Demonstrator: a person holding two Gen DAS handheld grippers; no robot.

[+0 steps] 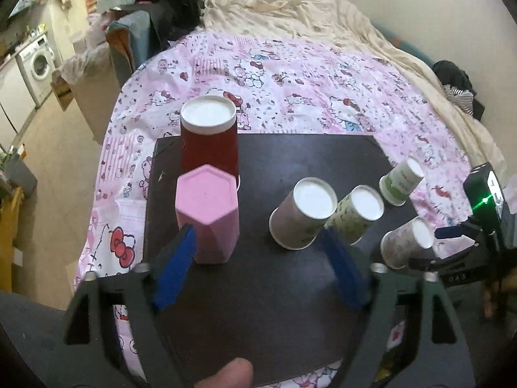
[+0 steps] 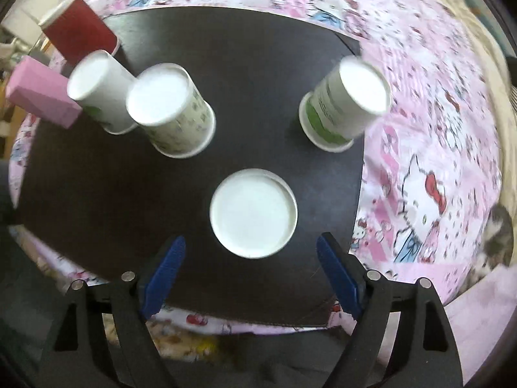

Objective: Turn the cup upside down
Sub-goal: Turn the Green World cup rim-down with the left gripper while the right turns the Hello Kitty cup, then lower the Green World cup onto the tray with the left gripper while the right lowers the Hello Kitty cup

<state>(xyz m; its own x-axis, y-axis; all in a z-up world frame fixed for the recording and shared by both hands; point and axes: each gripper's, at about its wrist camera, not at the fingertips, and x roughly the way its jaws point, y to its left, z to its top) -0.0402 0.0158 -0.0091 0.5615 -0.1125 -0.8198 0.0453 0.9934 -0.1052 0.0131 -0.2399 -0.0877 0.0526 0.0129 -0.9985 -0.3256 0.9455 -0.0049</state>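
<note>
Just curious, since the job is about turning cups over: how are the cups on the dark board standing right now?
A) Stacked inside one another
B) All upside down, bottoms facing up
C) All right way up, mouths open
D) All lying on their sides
B: every cup, such as the red cup, pink cup and nearest paper cup, shows its closed bottom, rim down on the dark board.

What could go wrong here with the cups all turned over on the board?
The two middle paper cups and stand very close, so closing on one may knock the other. The green-banded cup sits near the dark board's edge and could slide off if the open right gripper bumps it.
</note>
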